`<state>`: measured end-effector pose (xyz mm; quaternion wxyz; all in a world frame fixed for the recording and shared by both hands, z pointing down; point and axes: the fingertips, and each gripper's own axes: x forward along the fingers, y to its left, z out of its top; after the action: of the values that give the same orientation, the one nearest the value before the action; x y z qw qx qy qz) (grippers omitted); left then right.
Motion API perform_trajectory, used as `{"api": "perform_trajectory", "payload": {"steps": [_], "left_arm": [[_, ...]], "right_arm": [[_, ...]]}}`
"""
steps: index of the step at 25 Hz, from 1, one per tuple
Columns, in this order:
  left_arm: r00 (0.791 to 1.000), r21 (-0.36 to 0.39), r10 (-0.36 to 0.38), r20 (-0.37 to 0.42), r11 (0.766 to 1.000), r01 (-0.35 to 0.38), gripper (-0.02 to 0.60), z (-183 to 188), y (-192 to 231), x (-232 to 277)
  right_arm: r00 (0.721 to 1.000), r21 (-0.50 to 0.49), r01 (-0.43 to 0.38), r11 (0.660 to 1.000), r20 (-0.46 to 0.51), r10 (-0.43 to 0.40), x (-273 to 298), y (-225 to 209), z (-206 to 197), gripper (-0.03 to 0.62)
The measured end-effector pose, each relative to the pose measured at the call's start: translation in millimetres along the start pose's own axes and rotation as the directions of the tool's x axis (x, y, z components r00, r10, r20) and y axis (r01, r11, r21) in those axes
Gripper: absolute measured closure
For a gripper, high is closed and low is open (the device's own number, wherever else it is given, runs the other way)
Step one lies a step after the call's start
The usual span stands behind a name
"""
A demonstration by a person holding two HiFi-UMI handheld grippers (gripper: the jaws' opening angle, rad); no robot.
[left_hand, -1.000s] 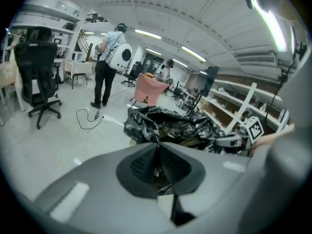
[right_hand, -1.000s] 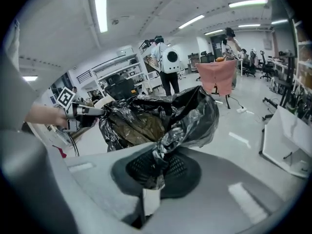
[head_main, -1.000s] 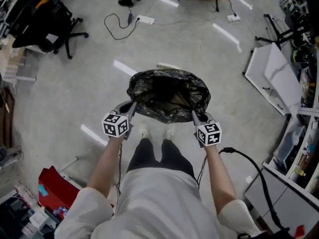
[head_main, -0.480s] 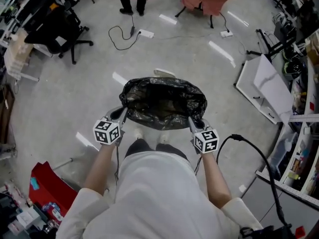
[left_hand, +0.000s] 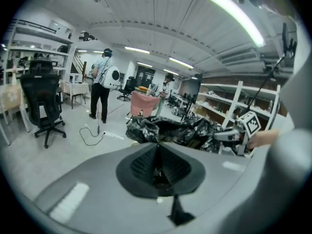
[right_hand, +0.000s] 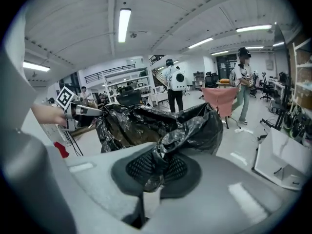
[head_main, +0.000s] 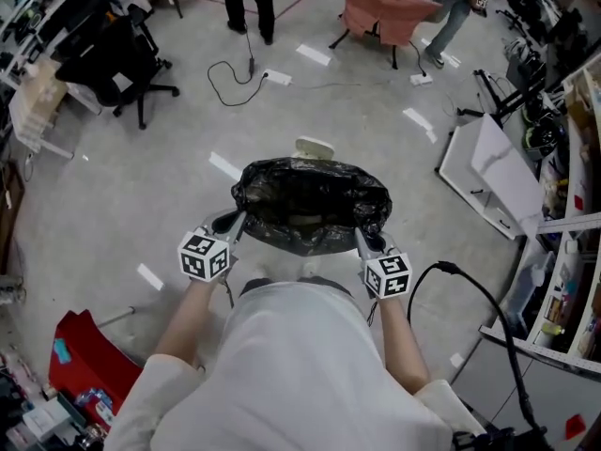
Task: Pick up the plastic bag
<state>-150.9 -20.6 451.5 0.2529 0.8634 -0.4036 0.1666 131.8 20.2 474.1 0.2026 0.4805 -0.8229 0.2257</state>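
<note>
The black plastic bag (head_main: pixel 310 200) hangs off the floor in front of me, its mouth stretched open between the two grippers. My left gripper (head_main: pixel 239 220) is shut at the bag's left rim, with a thin dark fold of film between its pads (left_hand: pixel 157 165). My right gripper (head_main: pixel 360 236) is shut on the right rim. In the right gripper view a crumpled bunch of the bag (right_hand: pixel 146 123) runs down between its pads (right_hand: pixel 156 167). Each gripper also sees the other across the bag: the right gripper (left_hand: pixel 234 134) and the left gripper (right_hand: pixel 83 111).
A pale lid-like object (head_main: pixel 314 146) lies on the floor just beyond the bag. A black office chair (head_main: pixel 113 59) stands far left, and a cable with a power strip (head_main: pixel 252 71) lies ahead. White boards (head_main: pixel 488 172) and shelves line the right. A red box (head_main: pixel 80 365) sits near left. People stand at the far end.
The bag stays stretched between both shut grippers. The head view has shifted forward over the floor, bringing the pale object, the draped chair and the people into sight.
</note>
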Motion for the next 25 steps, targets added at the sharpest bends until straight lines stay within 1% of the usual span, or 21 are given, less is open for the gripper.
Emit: {"api": "perform_trajectory", "payload": {"steps": [3, 8, 13, 17, 20, 25], "left_arm": [[1.000, 0.023, -0.019, -0.006, 1.000, 0.019, 0.574, -2.3, 3.5, -17.8], [1.000, 0.087, -0.027, -0.012, 0.996, 0.028, 0.574, 4.7, 10.9, -58.7], [0.997, 0.120, -0.074, 0.005, 0.990, 0.073, 0.574, 13.7, 15.3, -100.1], [0.995, 0.176, -0.096, 0.010, 0.980, 0.092, 0.574, 9.1, 17.4, -112.0], [0.995, 0.209, -0.101, -0.006, 0.973, 0.100, 0.574, 1.7, 16.8, -117.1], [0.994, 0.210, -0.104, -0.018, 0.972, 0.105, 0.574, -3.2, 11.0, -124.8]], "right_arm": [[1.000, -0.007, 0.028, 1.000, 0.013, -0.028, -7.0, 20.9, 4.0, 0.589], [0.996, 0.025, 0.043, 0.999, 0.071, -0.044, -24.5, 60.7, 16.1, 0.589], [0.990, 0.037, 0.063, 0.997, 0.120, -0.067, -41.3, 100.2, 20.0, 0.589], [0.987, 0.037, 0.101, 0.994, 0.121, -0.105, -51.3, 115.1, 11.4, 0.591], [0.984, 0.034, 0.122, 0.992, 0.126, -0.125, -60.0, 123.3, 9.8, 0.591], [0.986, 0.012, 0.121, 0.993, 0.115, -0.122, -66.0, 133.4, 3.5, 0.591]]}}
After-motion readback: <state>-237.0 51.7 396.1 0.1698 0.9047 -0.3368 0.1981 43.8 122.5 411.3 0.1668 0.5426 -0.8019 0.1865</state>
